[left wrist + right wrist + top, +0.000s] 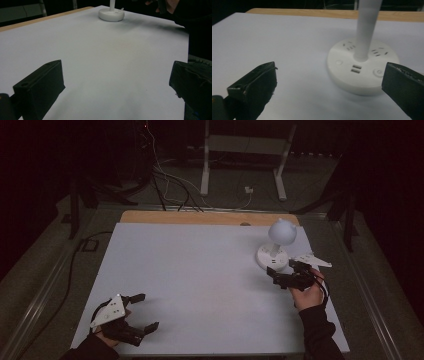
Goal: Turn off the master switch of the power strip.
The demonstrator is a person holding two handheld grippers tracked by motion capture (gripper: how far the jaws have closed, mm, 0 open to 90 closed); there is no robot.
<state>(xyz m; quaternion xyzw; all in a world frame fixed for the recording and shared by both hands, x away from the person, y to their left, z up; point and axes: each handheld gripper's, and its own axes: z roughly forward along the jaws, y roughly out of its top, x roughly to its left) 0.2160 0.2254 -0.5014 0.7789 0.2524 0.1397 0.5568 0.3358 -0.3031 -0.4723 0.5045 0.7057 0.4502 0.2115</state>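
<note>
White desk lamp (276, 245) stood at bench's (200, 285) far right. Right gripper (287, 272) just near of round socket base (362, 72), jaws wide apart, empty. Left gripper (140, 312) near left, gaping, empty. Lamp likely rigid, smooth, top-heavy; slim stem (365, 30) best hold.

A smooth, matt white surface (200, 285) shows a strip of bare pale wood (200, 217) along its upper edge. At right centre stands a white lamp (362, 67) of smooth, slightly glossy plastic, with socket slots in its round base. The tongs (329, 87) look matt black plastic, their edges rough.
</note>
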